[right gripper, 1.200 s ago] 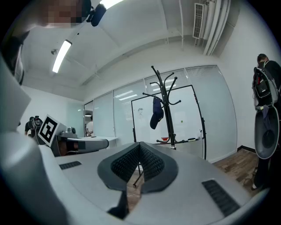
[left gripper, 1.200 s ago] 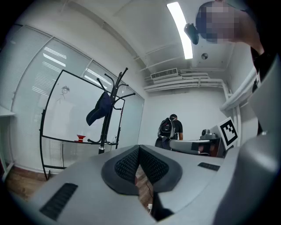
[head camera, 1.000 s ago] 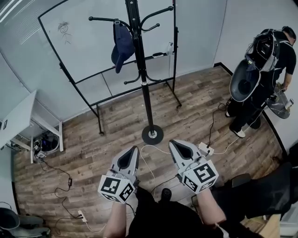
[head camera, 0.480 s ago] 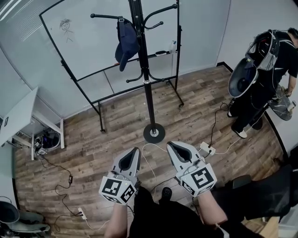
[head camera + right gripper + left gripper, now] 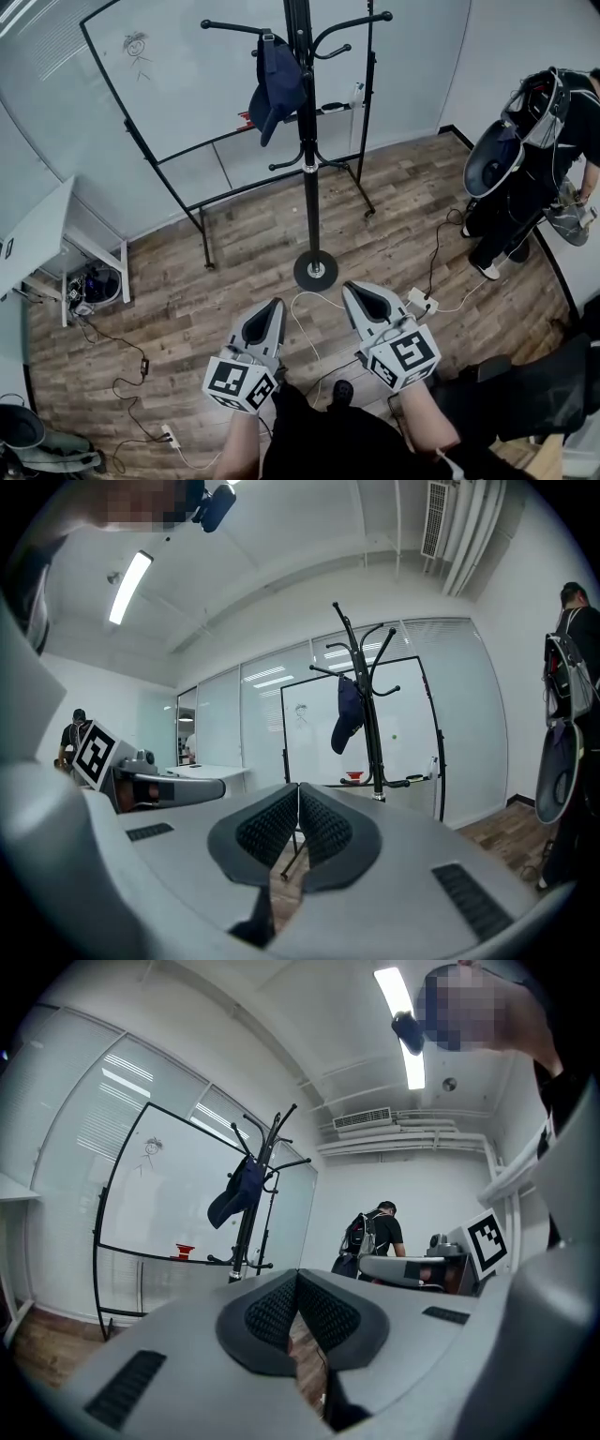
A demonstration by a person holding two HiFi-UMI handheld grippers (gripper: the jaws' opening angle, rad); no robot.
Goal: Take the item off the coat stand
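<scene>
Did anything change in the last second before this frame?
Only the head view shifted: the coat stand and cap sit slightly further right in frame. Nothing was taken hold of or let go. The left gripper and right gripper stay low, shut and empty; the cap still hangs there.

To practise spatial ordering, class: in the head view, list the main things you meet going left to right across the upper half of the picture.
white table → navy cap → coat stand → person with backpack

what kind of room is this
Probably an office or meeting room: a whiteboard on a rolling frame stands against the wall, a black coat stand holds a navy cap, and a white desk sits at the side.
</scene>
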